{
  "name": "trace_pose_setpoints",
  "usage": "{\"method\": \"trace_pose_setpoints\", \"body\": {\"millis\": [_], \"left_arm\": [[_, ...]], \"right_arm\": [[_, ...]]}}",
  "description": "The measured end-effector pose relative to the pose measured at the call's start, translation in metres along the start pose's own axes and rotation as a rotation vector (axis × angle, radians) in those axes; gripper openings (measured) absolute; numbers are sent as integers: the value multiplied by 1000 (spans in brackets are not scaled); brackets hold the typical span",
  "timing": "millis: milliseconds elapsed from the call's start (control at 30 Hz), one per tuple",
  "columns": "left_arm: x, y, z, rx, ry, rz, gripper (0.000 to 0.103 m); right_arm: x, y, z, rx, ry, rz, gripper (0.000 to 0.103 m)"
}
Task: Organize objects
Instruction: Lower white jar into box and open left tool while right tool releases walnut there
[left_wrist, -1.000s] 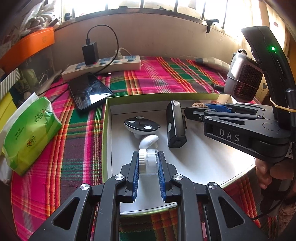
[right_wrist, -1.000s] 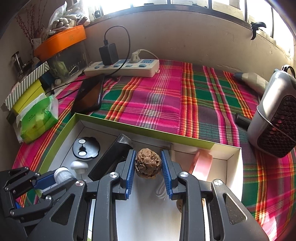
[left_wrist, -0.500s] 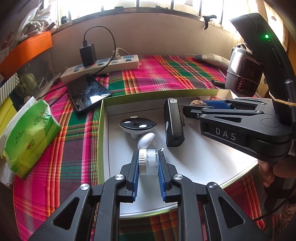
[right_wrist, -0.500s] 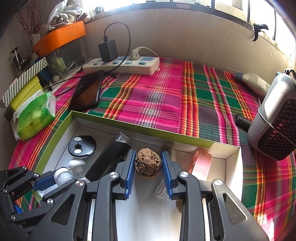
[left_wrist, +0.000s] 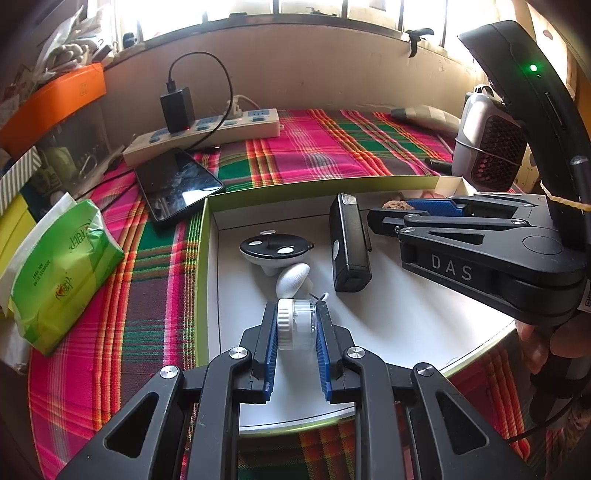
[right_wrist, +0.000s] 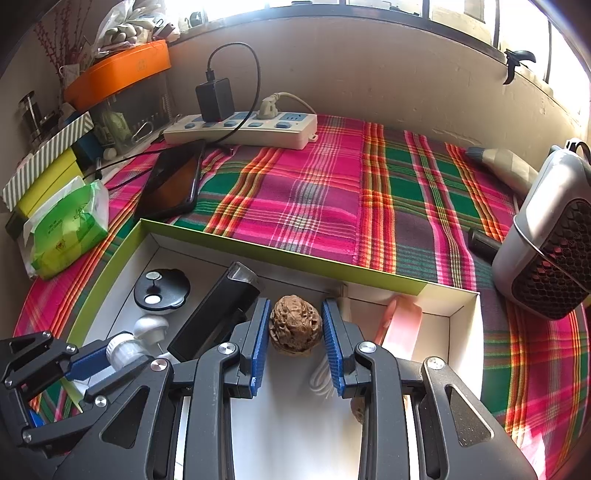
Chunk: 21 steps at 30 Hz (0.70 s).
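**Two Grippers, Two Small Things Over the Box**

The left gripper pinches a little clear jar with a white lid between its blue pads. It is over the near left part of the white box. The right gripper is squeezed around a brown walnut, over the far middle of the box. In the box lie a black flashlight, a round black lid and a pink thing.

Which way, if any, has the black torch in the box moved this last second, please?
No: the black torch lies unmoved, right of the round black lid, near the box far wall.
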<state>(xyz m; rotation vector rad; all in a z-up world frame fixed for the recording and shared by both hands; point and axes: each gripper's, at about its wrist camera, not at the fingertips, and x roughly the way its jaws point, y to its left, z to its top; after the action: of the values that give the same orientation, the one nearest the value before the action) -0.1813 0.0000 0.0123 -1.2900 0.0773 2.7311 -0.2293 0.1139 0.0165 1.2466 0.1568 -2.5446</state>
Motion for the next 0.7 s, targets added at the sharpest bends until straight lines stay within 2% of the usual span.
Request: {"method": "trace_pose_setpoints", "body": {"millis": [400, 533, 700], "left_arm": [[-1, -1, 0, -1, 0, 4, 18], [-1, 0, 0, 0, 1, 1, 21], [-1, 3, 0, -2, -1, 2, 25]], "right_arm": [[-1, -3, -1, 16, -3, 3, 30], [-1, -2, -1, 17, -1, 12, 42], [-4, -2, -2, 26, -9, 7, 42]]}}
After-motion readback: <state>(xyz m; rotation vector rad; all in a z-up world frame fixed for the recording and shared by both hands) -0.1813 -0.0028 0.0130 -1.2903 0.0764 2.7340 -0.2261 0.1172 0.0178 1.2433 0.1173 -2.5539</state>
